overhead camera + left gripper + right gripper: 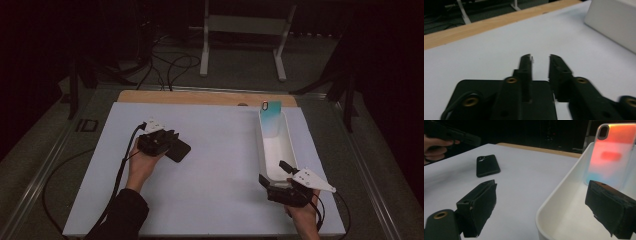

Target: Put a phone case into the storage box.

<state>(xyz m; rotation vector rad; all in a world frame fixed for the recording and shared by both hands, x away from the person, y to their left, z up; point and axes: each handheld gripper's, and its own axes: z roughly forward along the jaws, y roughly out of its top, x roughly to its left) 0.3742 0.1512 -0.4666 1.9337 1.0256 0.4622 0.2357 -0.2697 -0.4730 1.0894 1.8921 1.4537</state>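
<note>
Left gripper (167,142) low over black phone case (178,149), fingers narrowed, grasping nothing; right gripper (541,207) released, straddling white tray (267,150) wall, 4 o'clock on bench (215,175).

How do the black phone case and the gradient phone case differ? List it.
The black phone case lies flat on the white table; the gradient phone case stands leaning inside the white bin. The black one is opaque and dark; the gradient one is translucent, orange fading to teal. Both have a camera cutout at one corner.
</note>
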